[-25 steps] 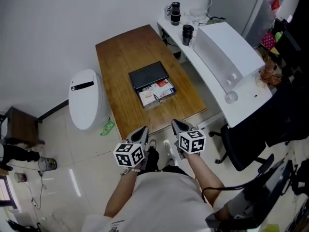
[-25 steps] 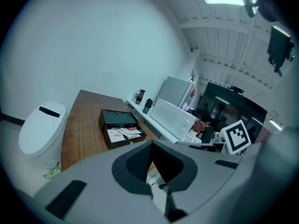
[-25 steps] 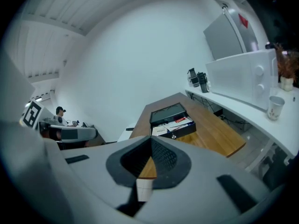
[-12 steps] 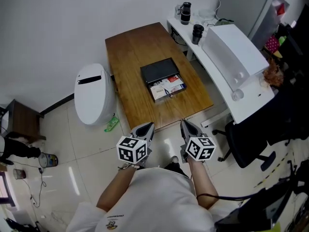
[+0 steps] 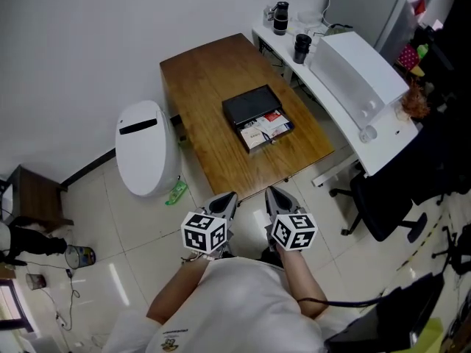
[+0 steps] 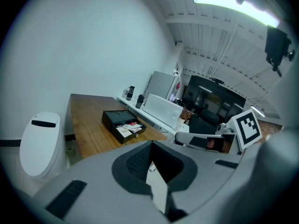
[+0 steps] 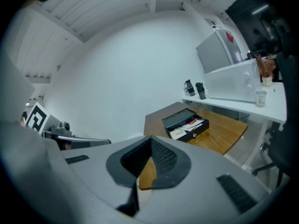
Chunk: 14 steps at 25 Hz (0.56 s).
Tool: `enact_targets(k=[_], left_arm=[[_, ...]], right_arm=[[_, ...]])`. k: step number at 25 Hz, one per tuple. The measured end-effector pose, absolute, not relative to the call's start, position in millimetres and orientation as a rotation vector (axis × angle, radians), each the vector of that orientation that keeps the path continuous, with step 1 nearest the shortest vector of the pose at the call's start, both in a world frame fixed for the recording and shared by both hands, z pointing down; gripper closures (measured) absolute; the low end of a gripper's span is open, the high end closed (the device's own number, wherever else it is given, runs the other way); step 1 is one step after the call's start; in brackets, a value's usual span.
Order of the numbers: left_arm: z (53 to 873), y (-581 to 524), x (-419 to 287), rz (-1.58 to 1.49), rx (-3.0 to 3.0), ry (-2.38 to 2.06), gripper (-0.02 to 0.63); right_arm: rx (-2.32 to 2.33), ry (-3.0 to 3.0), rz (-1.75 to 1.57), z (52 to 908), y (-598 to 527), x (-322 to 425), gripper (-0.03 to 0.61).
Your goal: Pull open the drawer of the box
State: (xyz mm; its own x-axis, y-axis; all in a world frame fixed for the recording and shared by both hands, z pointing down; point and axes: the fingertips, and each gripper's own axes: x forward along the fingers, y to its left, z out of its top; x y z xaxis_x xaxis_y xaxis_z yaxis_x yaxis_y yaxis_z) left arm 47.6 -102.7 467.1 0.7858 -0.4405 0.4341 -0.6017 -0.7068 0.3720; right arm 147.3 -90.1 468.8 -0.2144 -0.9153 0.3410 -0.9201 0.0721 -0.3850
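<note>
A black box (image 5: 252, 106) lies on the wooden table (image 5: 199, 79), its drawer (image 5: 268, 131) slid out toward me with cards and papers showing inside. Both grippers hang in front of the person's chest, off the table's near edge and well short of the box. The left gripper (image 5: 229, 197) is shut and holds nothing. So is the right gripper (image 5: 271, 192). In the left gripper view the box (image 6: 122, 124) sits far beyond the shut left gripper (image 6: 156, 181). The right gripper view shows the box (image 7: 185, 123) past the shut right gripper (image 7: 142, 171).
A white rounded bin (image 5: 146, 157) stands left of the table, with a green object (image 5: 176, 193) on the floor beside it. A white desk (image 5: 353, 65) with black cups (image 5: 302, 48) runs along the right. A black office chair (image 5: 375, 204) is nearby.
The view has drifted, so the table and box sit farther from the grippers and more to the right. Both grippers stay shut near the body. The drawer stays open.
</note>
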Motion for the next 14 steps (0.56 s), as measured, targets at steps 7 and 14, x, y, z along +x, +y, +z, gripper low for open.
enact_targets(k=[7, 14], left_arm=[[470.0, -98.8, 51.1, 0.376, 2.449, -0.752, 0.611], [467.1, -89.9, 81.9, 0.351, 2.463, -0.735, 0.612]], right_arm=[[1.984, -2.227, 0.781, 467.5, -81.5, 158.1, 0.591], [1.978, -2.186, 0.810, 475.8, -71.1, 189.9, 0.591]])
